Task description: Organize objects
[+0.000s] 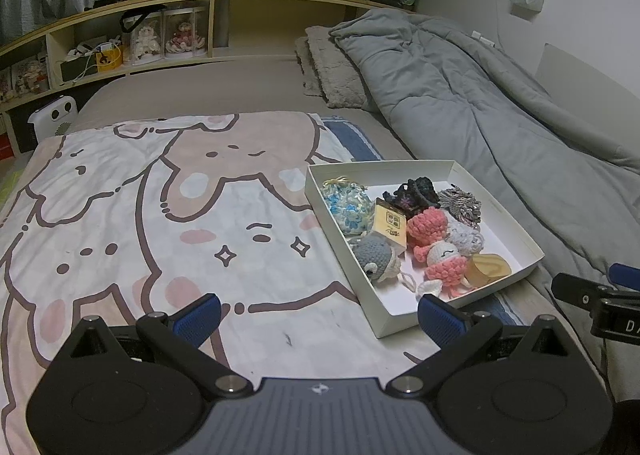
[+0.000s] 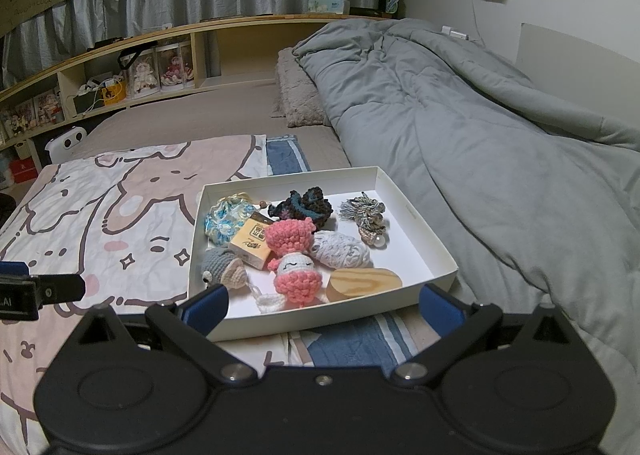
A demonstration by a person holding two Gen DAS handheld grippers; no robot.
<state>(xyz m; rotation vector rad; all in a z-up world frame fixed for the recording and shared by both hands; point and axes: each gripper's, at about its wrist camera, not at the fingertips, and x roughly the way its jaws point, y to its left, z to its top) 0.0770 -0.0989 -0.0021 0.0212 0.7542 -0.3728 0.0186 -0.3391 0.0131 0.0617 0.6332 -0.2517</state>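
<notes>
Two low wrist views up the bed, sharing the white box (right nearer).

Bed with blanket, box, duvet

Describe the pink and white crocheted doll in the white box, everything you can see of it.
The pink and white crocheted doll lies on its back near the middle of the shallow white cardboard box. It looks like chunky yarn: a bobbly pink cap, a white face with stitched closed eyes, and a pink bobbly body below. Thin pink strands trail from its lower end. Its cap rests against the tan printed carton, and the pale knitted bundle and the wooden disc lie close beside it. Neither gripper touches it.
</notes>
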